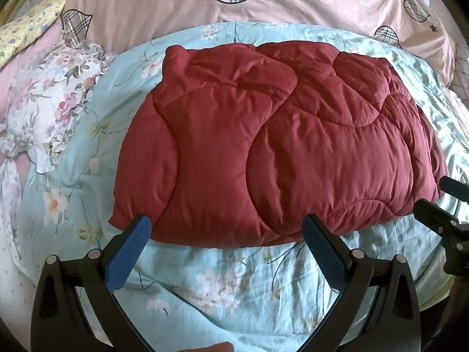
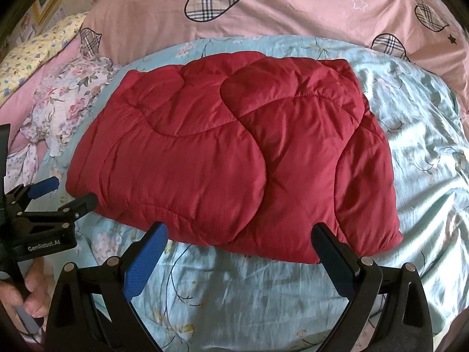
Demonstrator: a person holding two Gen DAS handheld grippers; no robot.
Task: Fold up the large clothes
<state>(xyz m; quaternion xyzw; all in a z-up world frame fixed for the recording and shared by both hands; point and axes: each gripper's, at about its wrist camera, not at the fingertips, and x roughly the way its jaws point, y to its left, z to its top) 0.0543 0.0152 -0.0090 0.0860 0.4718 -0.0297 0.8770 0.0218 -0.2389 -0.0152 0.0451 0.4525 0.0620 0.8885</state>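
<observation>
A dark red quilted padded jacket (image 1: 278, 152) lies folded into a thick bundle on the light blue floral sheet (image 1: 222, 287); it also shows in the right wrist view (image 2: 228, 158). My left gripper (image 1: 227, 226) is open and empty, its blue-padded fingers just short of the bundle's near edge. My right gripper (image 2: 239, 234) is open and empty, at the near edge too. The left gripper also shows in the right wrist view (image 2: 64, 190) at the left, open. The right gripper shows at the right edge of the left wrist view (image 1: 439, 196), open.
A pink quilt with plaid hearts (image 1: 234, 3) is heaped along the back. A floral ruffled garment (image 1: 55, 99) lies left of the jacket. A yellow patterned pillow (image 1: 29, 29) sits at the far left. A hand (image 2: 32, 290) holds the left gripper's handle.
</observation>
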